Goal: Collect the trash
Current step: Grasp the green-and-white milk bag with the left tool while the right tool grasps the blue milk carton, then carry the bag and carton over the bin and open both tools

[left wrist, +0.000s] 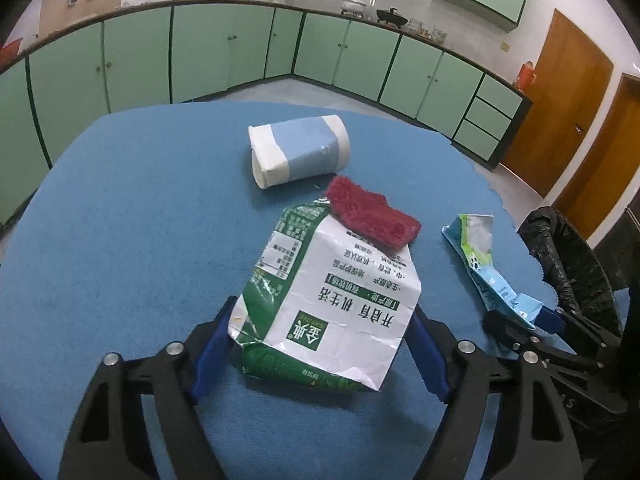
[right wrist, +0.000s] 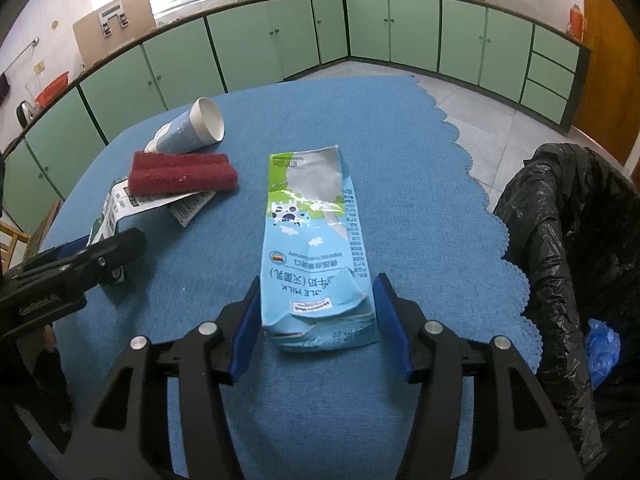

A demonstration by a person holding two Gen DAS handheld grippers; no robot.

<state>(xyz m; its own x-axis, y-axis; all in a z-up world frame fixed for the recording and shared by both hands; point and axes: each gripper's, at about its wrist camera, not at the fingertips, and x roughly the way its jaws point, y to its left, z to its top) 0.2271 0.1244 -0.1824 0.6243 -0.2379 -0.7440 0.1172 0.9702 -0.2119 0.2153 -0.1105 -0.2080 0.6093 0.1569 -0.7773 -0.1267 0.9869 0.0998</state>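
Note:
A crushed green-and-white milk carton [left wrist: 328,300] lies on the blue table cloth [left wrist: 140,220]. My left gripper [left wrist: 320,344] is open, its fingers on either side of the carton's near end. A dark red scouring pad [left wrist: 372,210] rests on the carton's far end. A flattened light-blue milk carton [right wrist: 316,248] lies between the open fingers of my right gripper [right wrist: 318,328]. A blue-and-white paper cup [left wrist: 298,152] lies on its side farther back.
A bin lined with a black bag [right wrist: 560,248] stands off the table's right edge, with something blue [right wrist: 602,350] inside. Green kitchen cabinets [left wrist: 200,52] run along the back. Wooden doors [left wrist: 560,120] are at far right.

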